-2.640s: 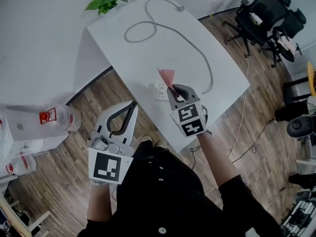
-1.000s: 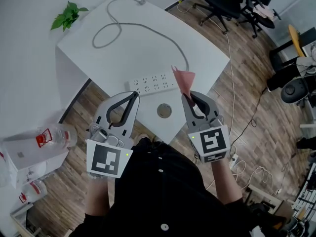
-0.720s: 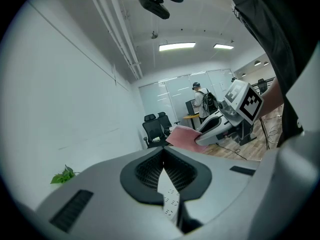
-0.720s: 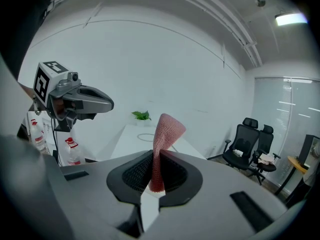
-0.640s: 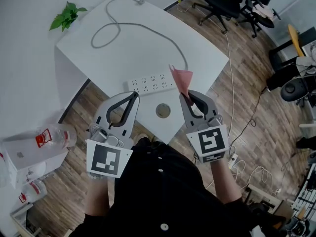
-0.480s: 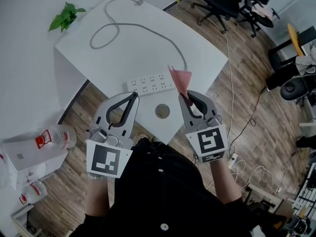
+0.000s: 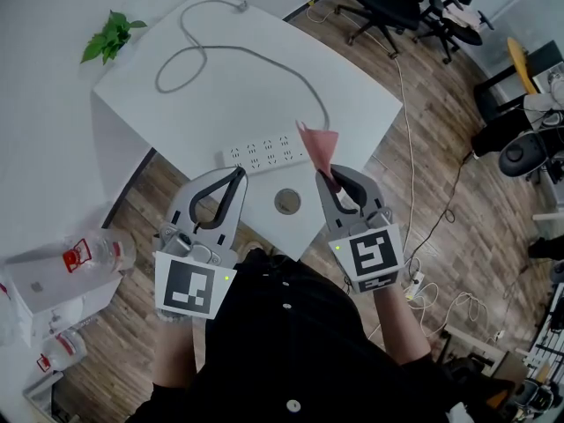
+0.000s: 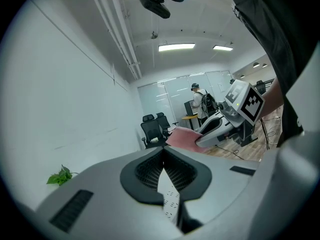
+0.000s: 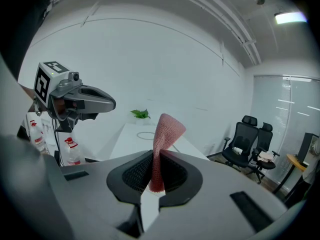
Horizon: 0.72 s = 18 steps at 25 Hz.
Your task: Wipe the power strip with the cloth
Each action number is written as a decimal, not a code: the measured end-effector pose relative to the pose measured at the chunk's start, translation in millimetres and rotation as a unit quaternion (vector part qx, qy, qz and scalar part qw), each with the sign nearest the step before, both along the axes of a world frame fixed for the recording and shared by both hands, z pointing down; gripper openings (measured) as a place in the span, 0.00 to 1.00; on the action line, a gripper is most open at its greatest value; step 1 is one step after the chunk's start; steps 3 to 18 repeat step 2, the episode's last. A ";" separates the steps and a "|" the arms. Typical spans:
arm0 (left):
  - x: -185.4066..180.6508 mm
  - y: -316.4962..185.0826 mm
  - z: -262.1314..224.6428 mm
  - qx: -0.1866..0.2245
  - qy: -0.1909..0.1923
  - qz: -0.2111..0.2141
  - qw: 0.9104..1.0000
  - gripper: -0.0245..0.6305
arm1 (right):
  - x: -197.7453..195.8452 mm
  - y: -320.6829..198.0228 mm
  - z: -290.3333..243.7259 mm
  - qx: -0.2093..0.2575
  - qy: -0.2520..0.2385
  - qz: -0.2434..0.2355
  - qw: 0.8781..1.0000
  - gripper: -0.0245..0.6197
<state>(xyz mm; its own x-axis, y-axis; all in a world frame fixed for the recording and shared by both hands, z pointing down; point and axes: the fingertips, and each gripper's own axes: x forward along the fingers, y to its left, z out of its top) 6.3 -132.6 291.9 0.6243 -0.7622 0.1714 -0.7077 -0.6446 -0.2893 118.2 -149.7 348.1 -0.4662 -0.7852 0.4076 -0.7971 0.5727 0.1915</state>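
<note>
A white power strip [image 7: 266, 152] lies near the front edge of the white table [image 7: 211, 95], its grey cable [image 7: 256, 55] looping toward the far end. In the left gripper view a sliver of the power strip [image 8: 171, 202] shows below the jaws. My right gripper [image 7: 330, 176] is shut on a pink cloth [image 7: 318, 145], which stands up from the tips just right of the strip. The cloth [image 9: 164, 139] rises folded between the jaws in the right gripper view. My left gripper [image 7: 235, 177] is shut and holds nothing, just short of the strip's near side.
A round cable port [image 7: 287, 203] sits in the table between the grippers. A green plant [image 7: 109, 33] stands at the table's far left corner. Black office chairs [image 7: 407, 5] stand at the right rear; water bottles [image 7: 101, 252] at the left on the floor.
The view has shifted slightly; the table and strip sit a little further up and left. The right gripper with the cloth has edged left toward the strip. The left gripper has stayed put.
</note>
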 end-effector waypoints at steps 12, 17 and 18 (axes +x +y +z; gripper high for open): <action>-0.3 -0.1 0.4 -0.002 0.001 0.000 1.000 0.06 | -0.4 -0.1 -0.2 -0.001 0.000 0.000 1.000 0.11; -0.3 -0.1 0.4 -0.002 0.001 0.000 1.000 0.06 | -0.4 -0.1 -0.2 -0.001 0.000 0.000 1.000 0.11; -0.3 -0.1 0.4 -0.002 0.001 0.000 1.000 0.06 | -0.4 -0.1 -0.2 -0.001 0.000 0.000 1.000 0.11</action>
